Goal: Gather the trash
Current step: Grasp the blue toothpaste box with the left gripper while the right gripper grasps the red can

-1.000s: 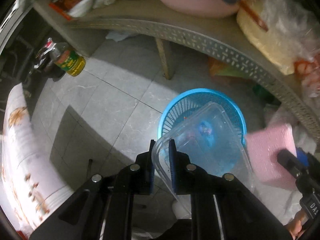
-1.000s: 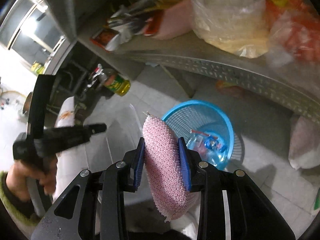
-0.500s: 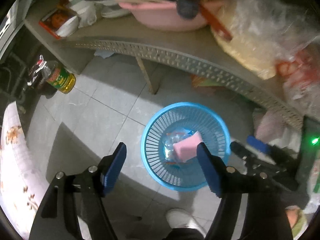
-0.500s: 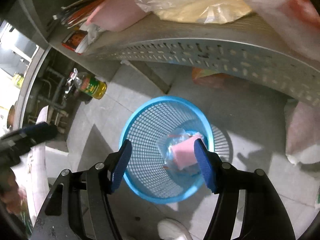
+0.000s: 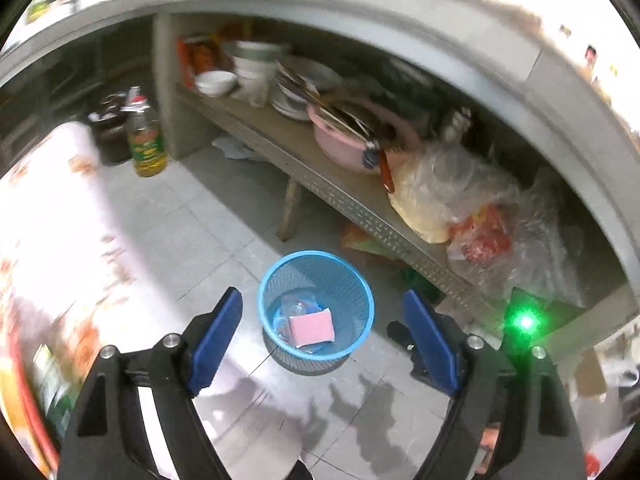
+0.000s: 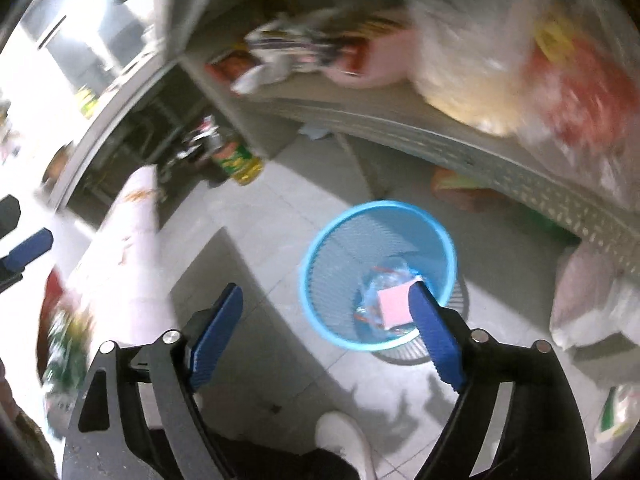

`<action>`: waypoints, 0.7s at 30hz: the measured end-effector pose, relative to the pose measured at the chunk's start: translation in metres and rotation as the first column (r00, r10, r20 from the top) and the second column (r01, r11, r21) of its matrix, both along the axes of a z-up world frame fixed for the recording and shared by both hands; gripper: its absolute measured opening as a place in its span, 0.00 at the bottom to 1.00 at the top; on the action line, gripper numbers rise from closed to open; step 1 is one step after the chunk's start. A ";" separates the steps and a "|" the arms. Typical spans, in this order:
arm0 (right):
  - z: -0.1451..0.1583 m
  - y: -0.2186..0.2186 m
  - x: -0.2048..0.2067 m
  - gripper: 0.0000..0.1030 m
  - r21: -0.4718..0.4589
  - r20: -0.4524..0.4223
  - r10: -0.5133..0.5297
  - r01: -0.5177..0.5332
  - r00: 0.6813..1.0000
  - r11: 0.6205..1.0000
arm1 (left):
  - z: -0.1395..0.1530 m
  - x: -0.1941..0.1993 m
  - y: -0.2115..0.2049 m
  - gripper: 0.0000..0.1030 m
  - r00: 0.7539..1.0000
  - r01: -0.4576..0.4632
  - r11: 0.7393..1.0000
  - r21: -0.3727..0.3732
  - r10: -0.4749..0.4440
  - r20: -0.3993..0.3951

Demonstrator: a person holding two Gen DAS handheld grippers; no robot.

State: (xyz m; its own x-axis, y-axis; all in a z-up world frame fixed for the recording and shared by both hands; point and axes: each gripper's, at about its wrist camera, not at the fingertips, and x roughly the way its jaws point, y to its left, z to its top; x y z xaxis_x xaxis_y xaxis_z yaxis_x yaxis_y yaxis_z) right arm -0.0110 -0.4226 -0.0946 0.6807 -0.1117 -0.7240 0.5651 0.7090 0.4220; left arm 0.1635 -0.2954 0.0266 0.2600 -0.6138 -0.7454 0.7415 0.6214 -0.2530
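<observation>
Both jaws have just been opening and stand empty; pink sponge (image 5: pixel 311 329) now lies flat in the blue basket (image 5: pixel 362 288), centre frame.

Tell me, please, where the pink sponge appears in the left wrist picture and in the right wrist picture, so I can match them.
Left wrist view: the pink sponge lies low in the centre, inside the blue basket, on clear plastic trash.
Right wrist view: the sponge is right of centre, in the basket, partly hidden by a blue finger pad.
Shared landmark: the oil bottle standing on the floor tiles.
</observation>
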 end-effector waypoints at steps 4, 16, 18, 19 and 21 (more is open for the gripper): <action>0.032 0.033 0.002 0.82 -0.020 0.045 0.100 -0.099 0.994 0.995 | 0.016 -0.014 0.081 0.79 0.993 -0.105 0.994 -0.044 0.107 0.050; 0.113 0.168 0.038 0.82 -0.125 0.197 0.525 -0.510 0.828 0.851 | 0.034 -0.050 0.303 0.79 0.848 -0.462 0.877 -0.129 0.480 0.226; 0.120 0.195 0.049 0.82 -0.133 0.211 0.602 -0.588 0.770 0.798 | 0.034 -0.057 0.333 0.79 0.811 -0.512 0.845 -0.153 0.534 0.240; 0.122 0.215 0.057 0.82 -0.133 0.215 0.653 -0.640 0.727 0.757 | 0.032 -0.058 0.345 0.79 0.800 -0.528 0.833 -0.166 0.553 0.232; 0.122 0.239 0.067 0.82 -0.132 0.209 0.703 -0.693 0.680 0.709 | 0.027 -0.059 0.368 0.79 0.774 -0.571 0.802 -0.175 0.597 0.213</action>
State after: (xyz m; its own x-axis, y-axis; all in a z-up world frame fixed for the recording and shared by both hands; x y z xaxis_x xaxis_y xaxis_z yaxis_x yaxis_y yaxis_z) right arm 0.0563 -0.1838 0.0271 0.7146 0.4391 -0.5445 -0.2084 0.8767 0.4336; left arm 0.1046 0.0728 0.0533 0.7565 -0.3478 -0.5539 0.2887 0.9375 -0.1944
